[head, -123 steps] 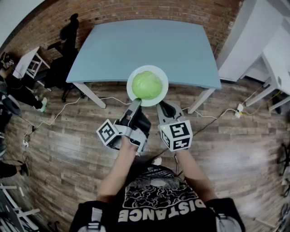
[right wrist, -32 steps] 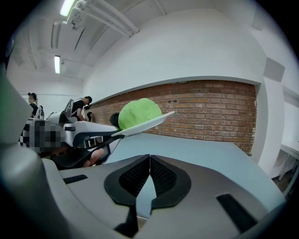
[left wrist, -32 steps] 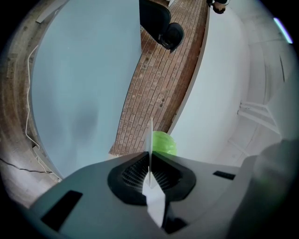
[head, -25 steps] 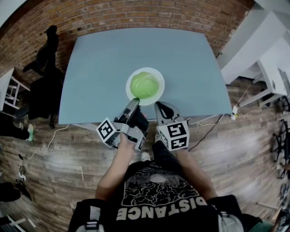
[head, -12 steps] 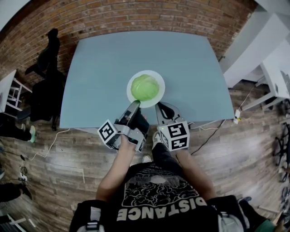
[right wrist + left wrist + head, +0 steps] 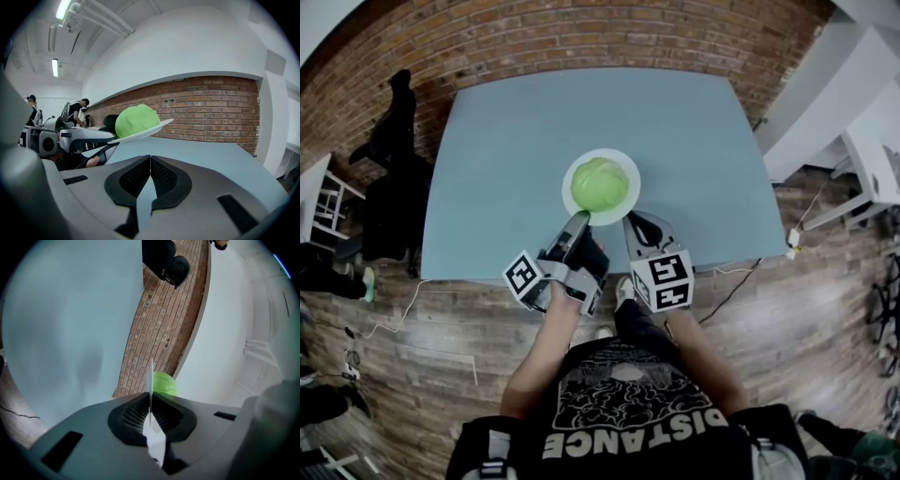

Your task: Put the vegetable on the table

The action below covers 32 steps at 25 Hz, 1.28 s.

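A green cabbage (image 6: 600, 184) sits on a white plate (image 6: 624, 206) held over the front middle of the blue-grey table (image 6: 506, 131). My left gripper (image 6: 579, 223) is shut on the plate's near rim. In the left gripper view the plate (image 6: 151, 376) shows edge-on between the jaws, with the cabbage (image 6: 165, 383) behind it. My right gripper (image 6: 635, 226) is shut and empty, just right of the plate. The right gripper view shows the plate (image 6: 145, 131) tilted above the table (image 6: 211, 154), with the cabbage (image 6: 137, 120) on it and the left gripper (image 6: 82, 137) at its edge.
A brick wall (image 6: 581, 37) runs behind the table. A black chair (image 6: 389, 178) stands at the table's left side, and white desks (image 6: 862, 103) at the right. Cables (image 6: 403, 300) lie on the wood floor. Two people (image 6: 77, 110) stand far off.
The person has walked up to the table with the plate. It was at the table's near edge 4.9 s ago and now hangs over the tabletop. Both grippers keep their hold.
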Each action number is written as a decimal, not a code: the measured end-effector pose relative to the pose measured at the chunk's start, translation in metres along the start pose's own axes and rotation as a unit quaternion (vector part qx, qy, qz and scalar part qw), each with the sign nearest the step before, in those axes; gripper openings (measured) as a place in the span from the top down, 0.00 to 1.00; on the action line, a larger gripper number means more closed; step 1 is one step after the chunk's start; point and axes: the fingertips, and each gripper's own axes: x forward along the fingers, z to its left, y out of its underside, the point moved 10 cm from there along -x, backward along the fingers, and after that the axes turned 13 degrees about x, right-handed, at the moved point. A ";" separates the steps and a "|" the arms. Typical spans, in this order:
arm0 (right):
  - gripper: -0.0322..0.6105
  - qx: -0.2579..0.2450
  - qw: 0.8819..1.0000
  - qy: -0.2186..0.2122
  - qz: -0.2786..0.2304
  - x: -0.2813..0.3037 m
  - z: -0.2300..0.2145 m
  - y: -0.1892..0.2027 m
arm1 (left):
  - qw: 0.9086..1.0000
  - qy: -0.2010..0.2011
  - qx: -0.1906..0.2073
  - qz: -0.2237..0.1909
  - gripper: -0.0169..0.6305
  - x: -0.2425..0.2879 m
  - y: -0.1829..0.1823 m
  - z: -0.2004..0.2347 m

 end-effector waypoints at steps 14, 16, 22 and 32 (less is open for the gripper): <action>0.94 0.012 1.000 -0.007 0.008 0.041 -0.048 -0.014 | 1.000 -0.019 0.002 -0.001 0.95 0.054 -0.008 0.024; 0.94 0.014 1.000 -0.008 0.010 0.046 -0.056 -0.016 | 1.000 -0.021 0.008 0.000 0.95 0.061 -0.008 0.027; 0.94 0.028 0.999 -0.010 0.014 0.064 -0.074 -0.018 | 0.999 -0.024 0.042 0.001 0.95 0.078 -0.014 0.039; 0.94 0.035 0.999 -0.004 0.032 0.082 -0.097 -0.010 | 0.998 -0.042 0.042 -0.004 0.95 0.090 -0.026 0.075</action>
